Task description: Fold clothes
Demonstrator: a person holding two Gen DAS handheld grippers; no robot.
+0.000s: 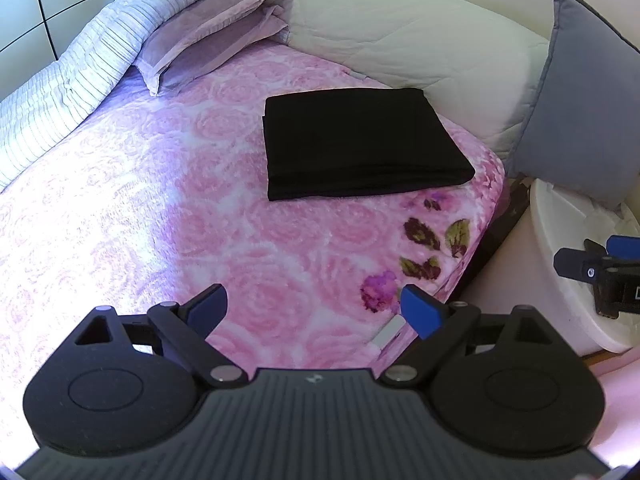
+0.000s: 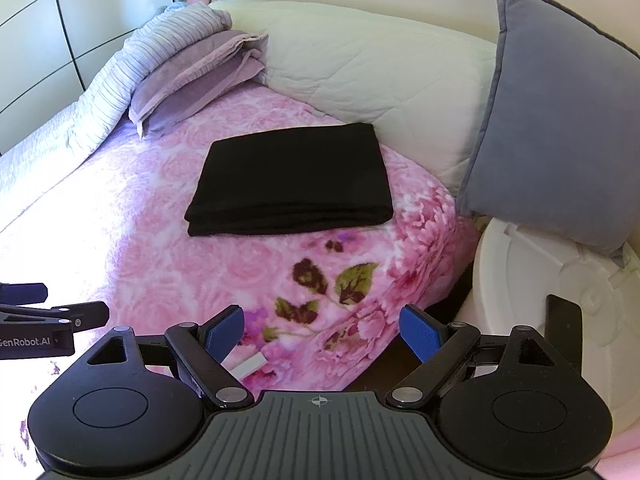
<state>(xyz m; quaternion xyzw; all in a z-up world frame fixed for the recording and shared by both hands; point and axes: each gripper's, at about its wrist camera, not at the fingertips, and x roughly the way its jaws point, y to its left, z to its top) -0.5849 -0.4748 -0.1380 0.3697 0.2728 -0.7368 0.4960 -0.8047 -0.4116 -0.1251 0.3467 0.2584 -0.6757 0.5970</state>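
A black garment [image 1: 360, 144] [image 2: 296, 180] lies folded into a neat rectangle on the pink floral bedspread [image 1: 224, 216] [image 2: 160, 216], close to the bed's far right corner. My left gripper [image 1: 314, 306] hovers open over the bedspread, well short of the garment, with nothing between its blue pads. My right gripper [image 2: 322, 330] is also open and empty, over the bed's near corner with the printed leaves. Each gripper shows at the edge of the other's view: the right gripper [image 1: 592, 258] and the left gripper [image 2: 52, 304].
A cream quilted duvet [image 1: 400, 40] [image 2: 360, 64] lies behind the garment. Lilac pillows [image 1: 208, 32] [image 2: 196, 68] and a striped blanket [image 1: 80, 64] line the far left. A grey cushion [image 1: 580, 100] [image 2: 552, 132] leans over a white round stand [image 1: 576, 260] [image 2: 532, 288] beside the bed.
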